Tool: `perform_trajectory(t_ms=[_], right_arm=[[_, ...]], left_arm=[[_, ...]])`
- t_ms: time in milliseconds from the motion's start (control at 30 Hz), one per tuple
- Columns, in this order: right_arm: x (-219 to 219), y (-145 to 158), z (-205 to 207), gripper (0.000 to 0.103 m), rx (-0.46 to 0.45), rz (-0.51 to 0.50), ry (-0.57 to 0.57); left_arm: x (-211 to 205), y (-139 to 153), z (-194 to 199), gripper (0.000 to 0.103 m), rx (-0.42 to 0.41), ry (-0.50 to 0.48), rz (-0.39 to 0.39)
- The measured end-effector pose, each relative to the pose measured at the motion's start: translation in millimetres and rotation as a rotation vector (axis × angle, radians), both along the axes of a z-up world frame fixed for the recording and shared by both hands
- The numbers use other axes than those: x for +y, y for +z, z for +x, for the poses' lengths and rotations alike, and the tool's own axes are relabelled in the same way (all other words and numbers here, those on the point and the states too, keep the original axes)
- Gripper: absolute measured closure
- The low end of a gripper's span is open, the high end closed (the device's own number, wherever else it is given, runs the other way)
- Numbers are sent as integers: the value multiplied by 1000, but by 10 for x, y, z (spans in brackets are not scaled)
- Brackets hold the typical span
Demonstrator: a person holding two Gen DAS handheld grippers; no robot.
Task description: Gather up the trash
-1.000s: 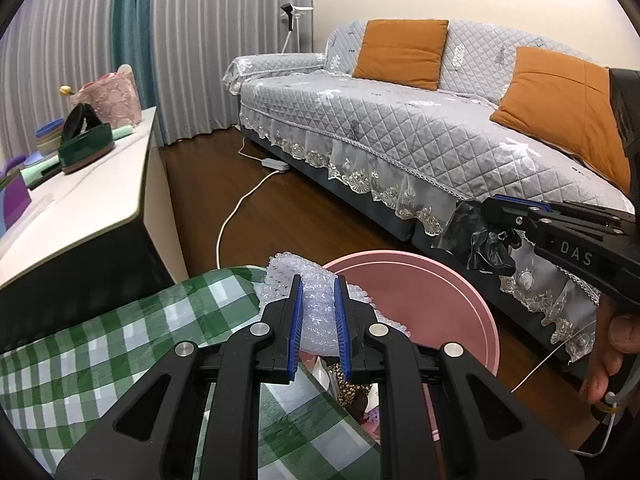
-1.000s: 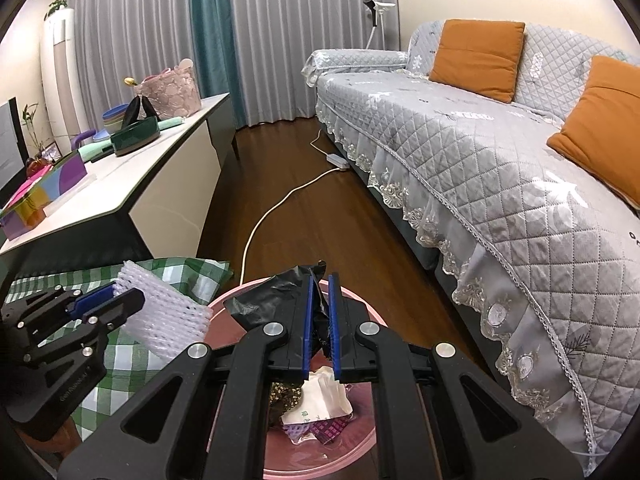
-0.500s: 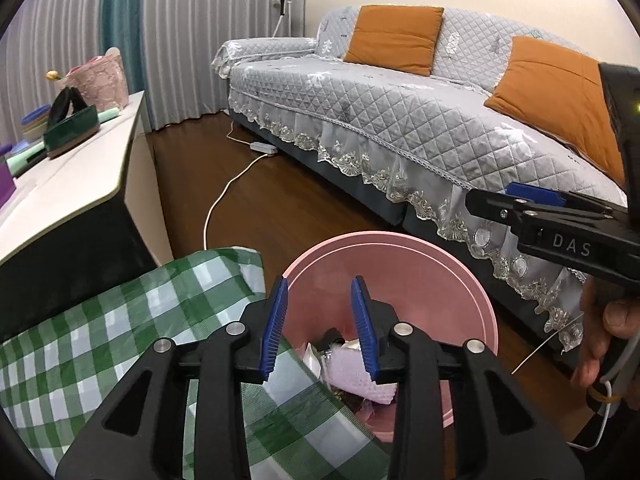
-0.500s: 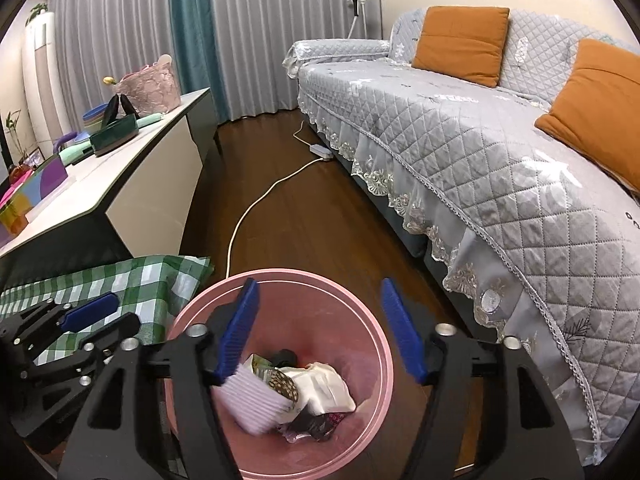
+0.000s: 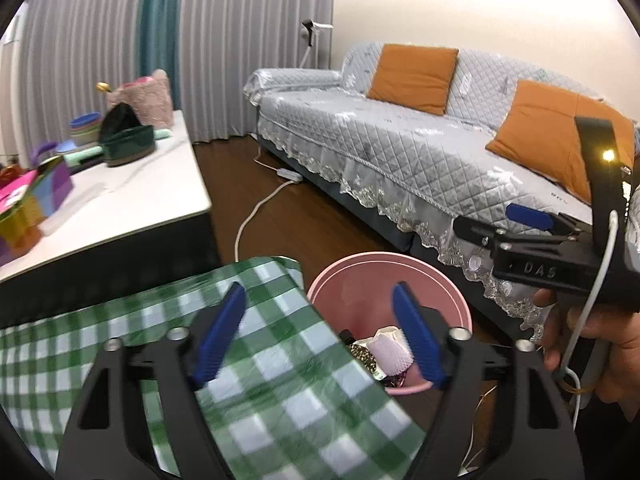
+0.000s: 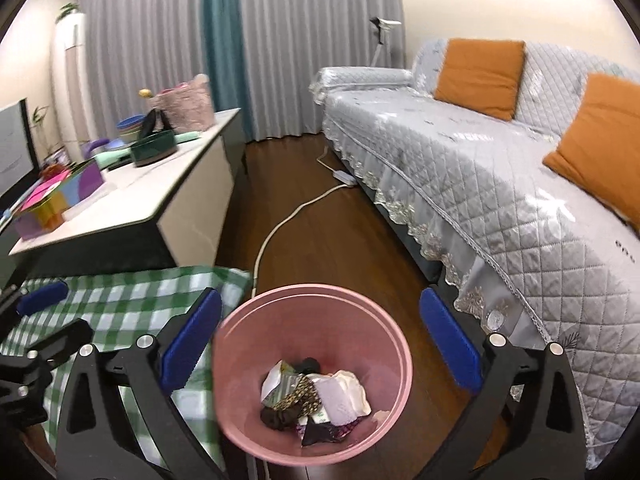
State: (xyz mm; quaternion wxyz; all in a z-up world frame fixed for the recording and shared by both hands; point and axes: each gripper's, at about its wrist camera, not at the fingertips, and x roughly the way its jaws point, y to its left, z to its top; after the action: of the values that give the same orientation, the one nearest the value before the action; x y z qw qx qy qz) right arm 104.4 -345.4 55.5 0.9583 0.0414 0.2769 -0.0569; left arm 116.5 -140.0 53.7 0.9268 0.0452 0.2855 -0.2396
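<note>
Right now both my claws hang empty, having just spread wide: my right claw straddles the pink bin from above, my left claw sits over the edge where the checked surface meets the bin's rim. Collected trash lies at the bin's bottom, below and ahead of both, nearer my right.

Pink bin smooth plastic; sofa cover quilted cloth (lace hem); floor glossy wood.
</note>
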Motion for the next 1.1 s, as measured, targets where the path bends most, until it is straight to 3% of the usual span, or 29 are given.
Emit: perform_trajectory(t_ms=[100,267,367,567,867,1100], right_arm=[[127,88,-162,5,7,10,34],[351,207,-527,5,-22,33,54],[566,206,-769,5,-22,20,84],[836,191,-1113,5,-39,-4,109],[1204,16,-1481,5,-20,-43,146],[1384,-72,-1535,5,-26,-60,171]], left_arm=[[166,83,-224,14,-12,32,-1],[494,182,-576,8,-26,125,-23],[720,206,-784,8,-3,167,-71],[1027,198,-1169,8,-21,254,-92],[1242,8,-1699,8,2,358,-58],[1424,-106,-1697,8,20,425,-55]])
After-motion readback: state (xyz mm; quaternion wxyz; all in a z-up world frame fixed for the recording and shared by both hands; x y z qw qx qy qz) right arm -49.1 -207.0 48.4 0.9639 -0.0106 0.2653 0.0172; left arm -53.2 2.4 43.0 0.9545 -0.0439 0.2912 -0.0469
